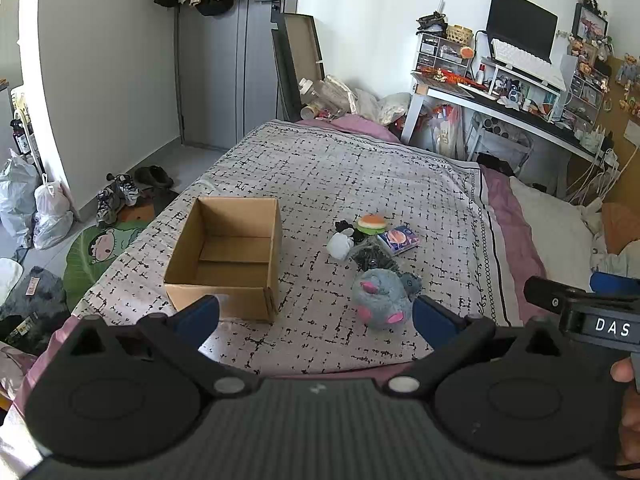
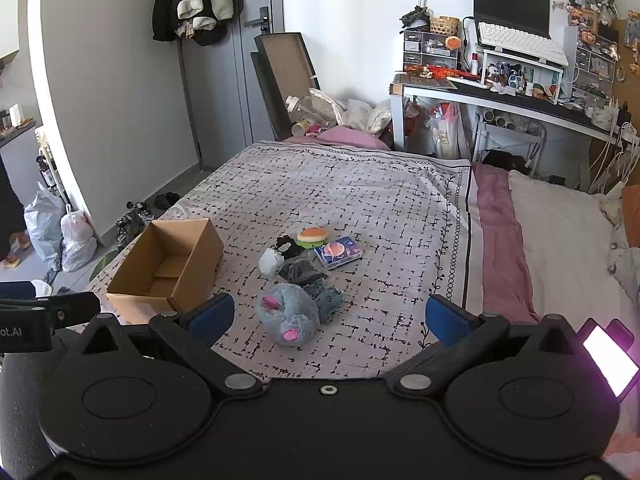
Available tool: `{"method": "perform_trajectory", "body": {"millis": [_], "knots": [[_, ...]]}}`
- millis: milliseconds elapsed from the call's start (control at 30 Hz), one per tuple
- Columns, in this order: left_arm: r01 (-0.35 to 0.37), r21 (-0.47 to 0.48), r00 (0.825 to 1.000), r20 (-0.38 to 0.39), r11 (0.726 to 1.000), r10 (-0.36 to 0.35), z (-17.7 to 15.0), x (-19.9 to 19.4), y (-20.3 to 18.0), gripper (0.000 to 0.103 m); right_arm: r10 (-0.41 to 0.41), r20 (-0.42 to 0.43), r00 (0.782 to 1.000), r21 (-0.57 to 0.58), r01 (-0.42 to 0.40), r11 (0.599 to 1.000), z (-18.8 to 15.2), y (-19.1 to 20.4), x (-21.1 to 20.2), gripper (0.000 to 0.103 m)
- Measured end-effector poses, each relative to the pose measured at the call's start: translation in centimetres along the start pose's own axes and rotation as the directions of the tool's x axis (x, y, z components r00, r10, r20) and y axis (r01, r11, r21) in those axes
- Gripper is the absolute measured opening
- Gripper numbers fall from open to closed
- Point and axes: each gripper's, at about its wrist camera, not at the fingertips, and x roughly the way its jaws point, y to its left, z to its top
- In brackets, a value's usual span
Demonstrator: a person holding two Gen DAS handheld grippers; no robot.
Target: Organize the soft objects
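An open, empty cardboard box [image 1: 224,256] sits on the bed's patterned cover; it also shows in the right wrist view [image 2: 168,268]. To its right lies a cluster of soft things: a grey plush with pink paws [image 1: 382,298] [image 2: 290,314], a white ball-like plush [image 1: 341,245] [image 2: 270,261], a burger-shaped toy [image 1: 372,224] [image 2: 313,237], a blue tissue pack [image 1: 398,240] [image 2: 338,254] and a dark bag [image 1: 370,258] [image 2: 301,270]. My left gripper [image 1: 316,316] is open and empty, near the box and the grey plush. My right gripper [image 2: 330,316] is open and empty, just before the grey plush.
The bed cover [image 1: 360,168] stretches far beyond the toys. A pillow [image 2: 560,248] lies at right. A cluttered desk [image 2: 500,92] stands at the back right. Shoes [image 1: 116,196] and bags [image 1: 48,216] lie on the floor at left.
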Motion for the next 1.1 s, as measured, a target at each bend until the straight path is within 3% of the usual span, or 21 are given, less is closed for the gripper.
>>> {"method": "perform_trajectory", "body": {"millis": [767,1100], "knots": [[0.002,0.040,1.000,-0.015,0.999,-0.001,0.4,0.9,-0.9,0.102,0.012,-0.014,1.000,-0.011,-0.012,1.000,0.0,-0.4,0.4,0.103],[0.021,0.007,1.000,-0.023,1.000,-0.020,0.4,2.0,-0.4,0.102,0.010,-0.051,0.999,-0.009,-0.010,1.000,0.0,0.0,2.0,0.103]]}}
